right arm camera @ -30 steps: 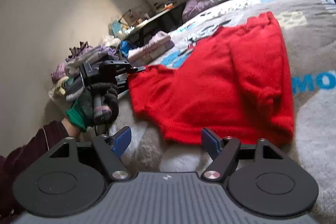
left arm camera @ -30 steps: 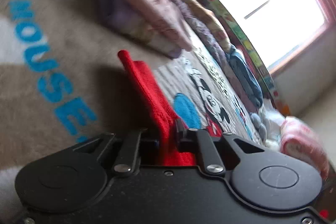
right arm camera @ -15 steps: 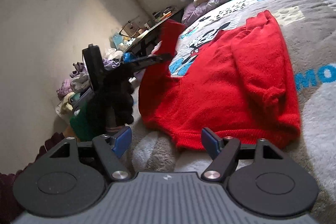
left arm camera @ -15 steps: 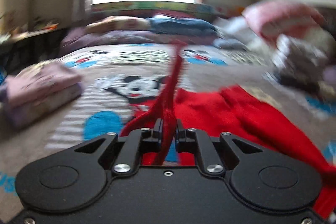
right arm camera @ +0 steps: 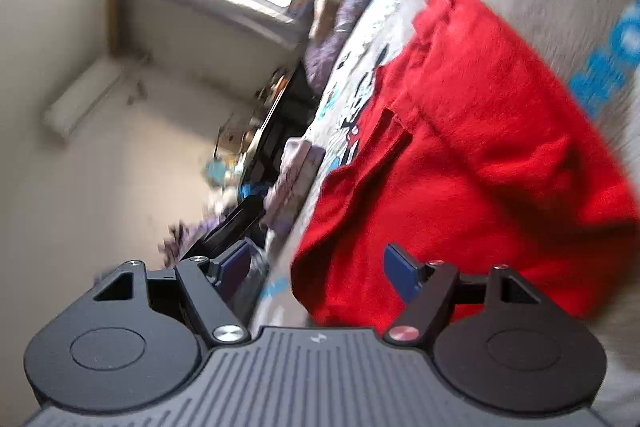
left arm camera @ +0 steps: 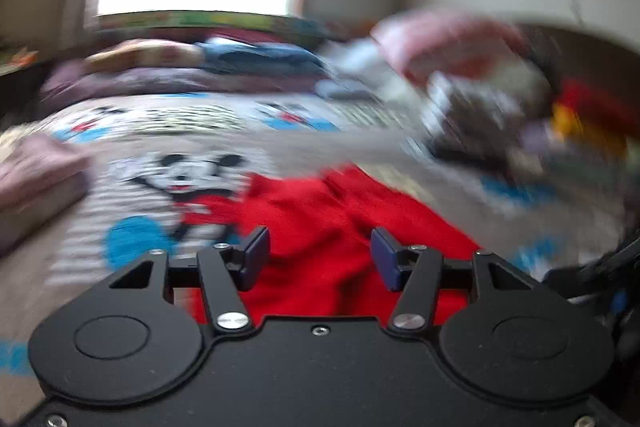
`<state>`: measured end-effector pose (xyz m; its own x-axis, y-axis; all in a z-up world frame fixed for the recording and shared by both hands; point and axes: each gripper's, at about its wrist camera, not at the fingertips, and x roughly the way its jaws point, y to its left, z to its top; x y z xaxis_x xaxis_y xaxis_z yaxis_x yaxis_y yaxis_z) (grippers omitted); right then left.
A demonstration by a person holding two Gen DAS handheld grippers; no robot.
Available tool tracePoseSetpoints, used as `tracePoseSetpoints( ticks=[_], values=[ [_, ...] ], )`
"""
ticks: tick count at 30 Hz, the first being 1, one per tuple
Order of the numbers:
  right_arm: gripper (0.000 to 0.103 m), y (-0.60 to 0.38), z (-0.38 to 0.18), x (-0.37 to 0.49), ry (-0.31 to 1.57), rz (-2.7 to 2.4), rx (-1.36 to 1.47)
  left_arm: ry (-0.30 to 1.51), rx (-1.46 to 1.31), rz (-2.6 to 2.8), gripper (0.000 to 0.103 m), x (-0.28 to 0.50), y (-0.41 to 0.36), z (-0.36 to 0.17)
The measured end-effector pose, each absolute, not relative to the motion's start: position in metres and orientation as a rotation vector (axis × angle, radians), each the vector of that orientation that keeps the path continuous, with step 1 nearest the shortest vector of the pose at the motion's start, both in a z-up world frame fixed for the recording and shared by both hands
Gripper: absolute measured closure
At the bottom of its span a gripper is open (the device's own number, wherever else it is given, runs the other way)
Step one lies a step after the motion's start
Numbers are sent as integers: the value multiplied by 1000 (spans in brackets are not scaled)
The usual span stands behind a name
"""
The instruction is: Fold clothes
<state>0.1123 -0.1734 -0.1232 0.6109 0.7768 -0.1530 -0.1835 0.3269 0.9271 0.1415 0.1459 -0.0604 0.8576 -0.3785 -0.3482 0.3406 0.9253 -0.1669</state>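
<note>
Red sweater is lying partly folded on the cartoon blanket. Left gripper is hovering over it, jaws apart, empty. Right gripper is also gaping, likely lining up on the near edge.

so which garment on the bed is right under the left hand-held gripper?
The red sweater, spread flat between the open fingers. The folded pink pile sits off at the left edge.
</note>
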Motion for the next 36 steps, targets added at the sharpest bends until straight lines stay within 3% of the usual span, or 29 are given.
tracePoseSetpoints(
  ticks=[6,17,26,29,33,36],
  values=[
    [29,-117,-128,147,724,638,1175,366,-346,-222,48,133,200,-63],
    [33,-65,-134,190,766,465,1174,352,-376,-208,48,127,216,-63],
    [52,-44,-141,214,753,399,1139,345,-418,-215,48,129,227,-64],
    [65,-37,-142,215,741,378,1091,350,-417,-218,48,131,226,-64],
    [93,-36,-146,218,724,373,1072,359,-412,-221,48,133,224,-65],
    [94,-41,-138,218,691,399,1070,378,-403,-213,48,133,224,-67]
  ],
)
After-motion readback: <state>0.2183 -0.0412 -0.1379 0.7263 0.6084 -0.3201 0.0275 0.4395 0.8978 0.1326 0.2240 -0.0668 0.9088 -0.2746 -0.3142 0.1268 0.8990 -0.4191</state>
